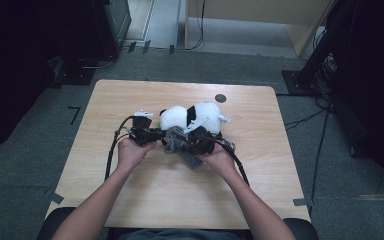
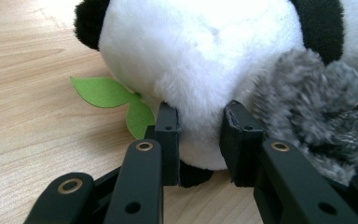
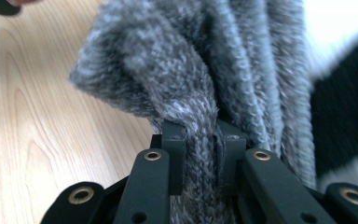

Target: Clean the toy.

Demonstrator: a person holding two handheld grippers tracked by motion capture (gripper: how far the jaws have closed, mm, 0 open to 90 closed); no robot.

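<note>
Our left gripper (image 2: 199,135) pinches the panda toy's (image 2: 205,56) white fur; our right gripper (image 3: 200,140) squeezes the grey knit scarf (image 3: 205,70). Both hands meet mid-bench (image 1: 130,100), beside the panda. The left gripper view shows a green leaf (image 2: 107,93).

Left claw (image 2: 199,140) around white plush panda (image 2: 205,60), beside grey knit (image 2: 312,107).

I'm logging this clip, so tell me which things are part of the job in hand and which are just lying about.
In the job:
- plush panda, pinched by the left gripper
- grey knitted scarf, clamped in the right gripper

Lying about:
- dark round disc at the wooden table's far edge
- cables on the floor
</note>
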